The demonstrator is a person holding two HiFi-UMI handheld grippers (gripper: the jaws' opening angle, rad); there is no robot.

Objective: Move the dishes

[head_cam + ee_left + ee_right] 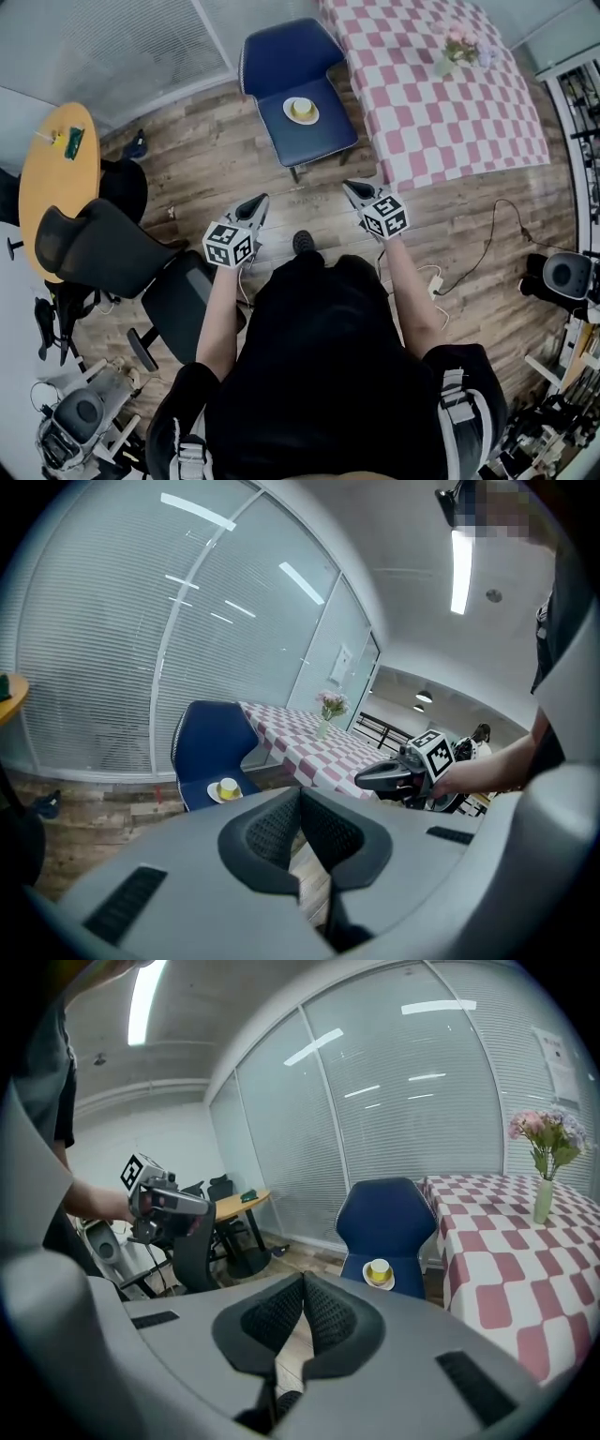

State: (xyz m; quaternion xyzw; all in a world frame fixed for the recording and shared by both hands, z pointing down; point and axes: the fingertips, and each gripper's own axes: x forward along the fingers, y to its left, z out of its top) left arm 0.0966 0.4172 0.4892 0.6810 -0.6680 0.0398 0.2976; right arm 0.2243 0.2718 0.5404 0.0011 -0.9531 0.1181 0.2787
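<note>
Blue chair point(314, 139) holds one cup point(302, 108), one saucer point(290, 117); left gripper point(260, 200), right gripper point(350, 187): fingers together

Bright, even indoor light fills every view. A ceiling strip light point(459, 569) glares white high above the fingers point(272, 832) in the left gripper view. Reflected streaks cross the glass wall point(412, 1082) beyond the fingers in the right gripper view. Shadows are faint. All views bulge outward, with dark, rounded corners. Surfaces nearest the lens, below the fingers, look soft.
</note>
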